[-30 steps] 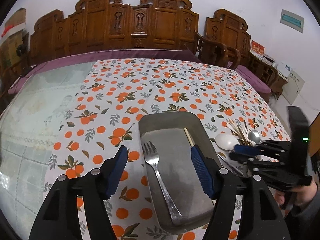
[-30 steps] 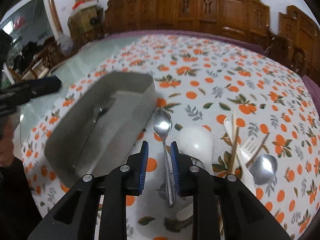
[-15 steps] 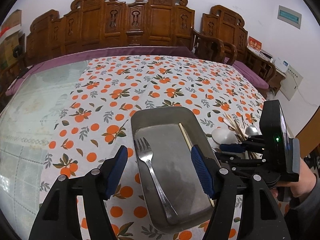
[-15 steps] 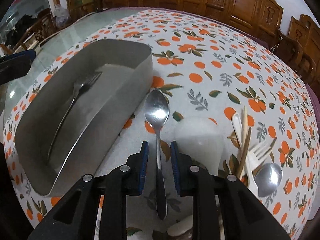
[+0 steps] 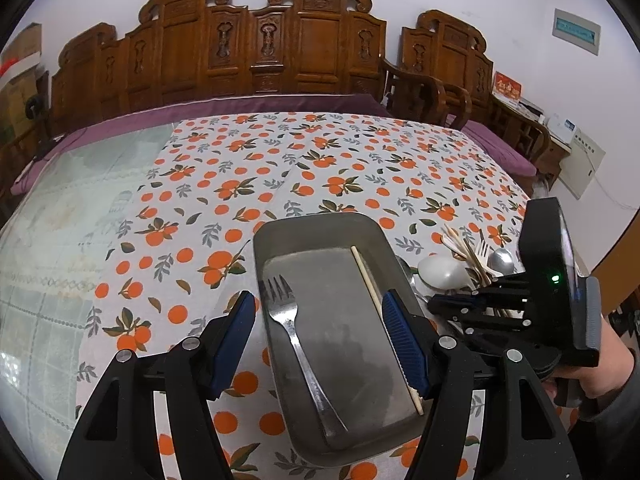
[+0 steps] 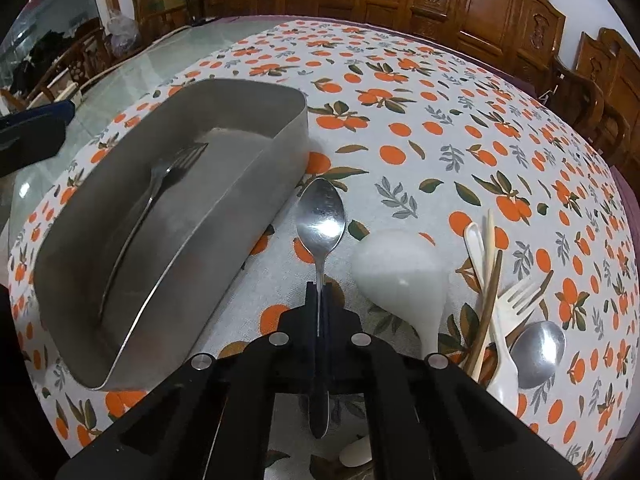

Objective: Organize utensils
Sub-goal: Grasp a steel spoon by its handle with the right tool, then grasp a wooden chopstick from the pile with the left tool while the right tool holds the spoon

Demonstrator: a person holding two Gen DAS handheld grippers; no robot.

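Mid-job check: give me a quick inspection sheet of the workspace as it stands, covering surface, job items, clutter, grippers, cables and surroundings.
Surface: table under an orange-print tablecloth; bare glass top to the left.
Job's things: metal tray holds a metal fork and one chopstick. Metal spoon lies beside the tray. Right of it, a heap: white rice paddle, chopsticks, plastic fork, second metal spoon.
Clutter: nothing seen.
Grippers: right gripper shut on the metal spoon handle; left gripper open over the tray, empty.
Cables: one at the table's far left edge.
Surroundings: carved wooden chairs, white wall.
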